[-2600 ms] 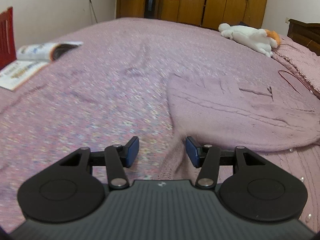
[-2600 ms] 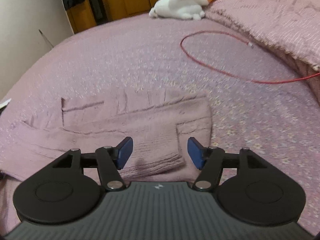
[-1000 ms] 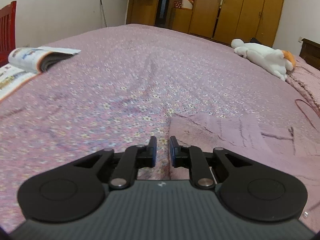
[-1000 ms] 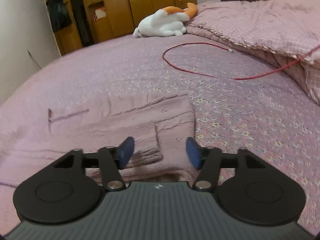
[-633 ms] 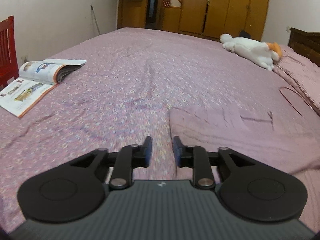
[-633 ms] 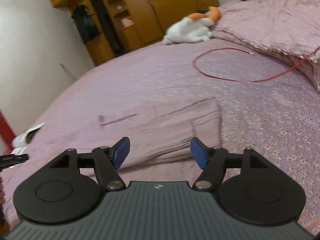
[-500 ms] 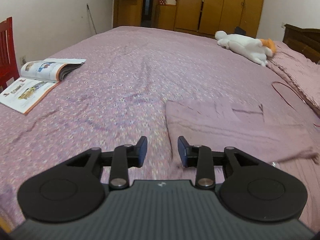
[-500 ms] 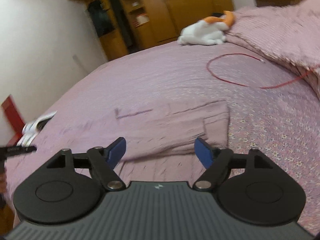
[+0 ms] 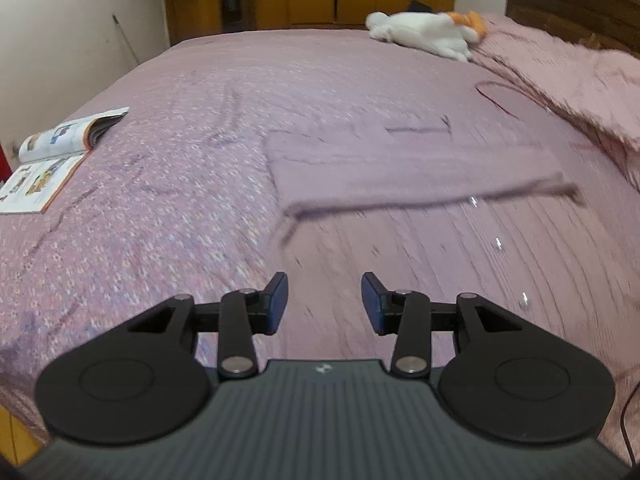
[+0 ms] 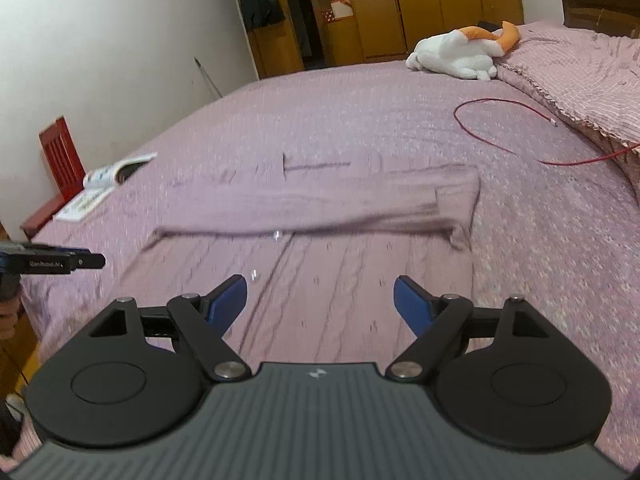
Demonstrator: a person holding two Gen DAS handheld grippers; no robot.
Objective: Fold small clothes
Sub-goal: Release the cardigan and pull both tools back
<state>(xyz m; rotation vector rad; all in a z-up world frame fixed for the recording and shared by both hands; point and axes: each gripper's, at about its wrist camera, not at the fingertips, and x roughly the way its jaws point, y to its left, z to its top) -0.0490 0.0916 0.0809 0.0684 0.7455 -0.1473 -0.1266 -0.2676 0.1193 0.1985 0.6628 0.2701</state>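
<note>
A mauve knitted cardigan (image 9: 400, 208) with small pearl buttons lies on the pink flowered bedspread (image 9: 180, 184), its upper part folded down into a flat band across the middle. In the right wrist view the same cardigan (image 10: 320, 216) spreads toward me. My left gripper (image 9: 323, 307) hangs above the cardigan's near left part, its jaws opening with nothing between them. Over the near right part, my right gripper (image 10: 320, 300) stands wide, jaws still opening, empty. The left gripper's tip (image 10: 86, 261) shows at the left edge of the right wrist view.
An open magazine (image 9: 48, 160) lies at the bed's left edge, next to a red chair (image 10: 60, 160). A white and orange plush toy (image 9: 428, 34) rests at the far end. A red cable (image 10: 532, 136) curls before the bunched pink blanket (image 10: 580, 76). Wooden wardrobes stand behind.
The left gripper, nearly shut a second ago, has let go and opened. Both grippers pulled back from the fold and rose, so more of the cardigan shows. The right jaws widened.
</note>
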